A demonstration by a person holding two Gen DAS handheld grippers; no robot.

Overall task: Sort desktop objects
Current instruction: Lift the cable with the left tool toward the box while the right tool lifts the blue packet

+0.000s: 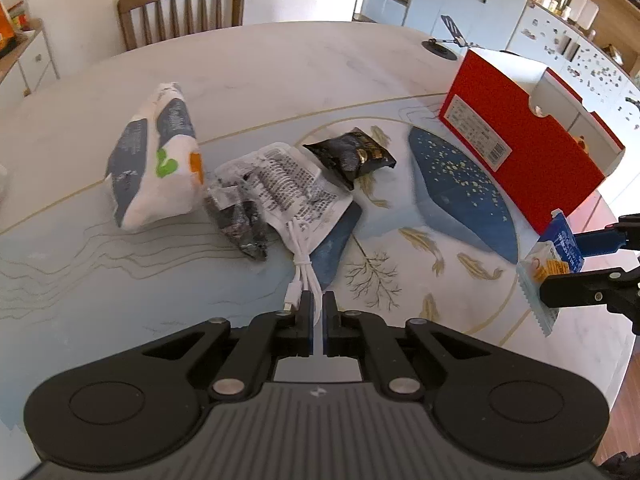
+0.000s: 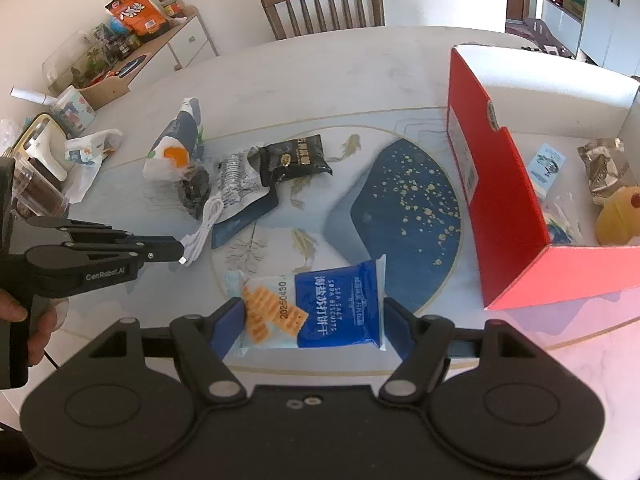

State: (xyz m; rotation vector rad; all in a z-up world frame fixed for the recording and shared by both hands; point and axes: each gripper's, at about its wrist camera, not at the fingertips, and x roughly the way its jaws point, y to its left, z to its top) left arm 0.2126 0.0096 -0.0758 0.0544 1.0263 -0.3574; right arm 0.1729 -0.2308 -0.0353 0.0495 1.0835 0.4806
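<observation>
Two jaws pinch: thin white cable (image 1: 303,276), crinkly biscuit pkt (image 2: 316,306).

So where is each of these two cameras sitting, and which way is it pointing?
Left wrist: mounted behind the left gripper, looking along its fingers across the table; the fingers pinch a white cable.
Right wrist: mounted behind the right gripper, facing the same table; its fingers hold a blue biscuit packet, and the person's left hand shows.
Shared: both see the red box, black snack packet, chair and each other's gripper.
</observation>
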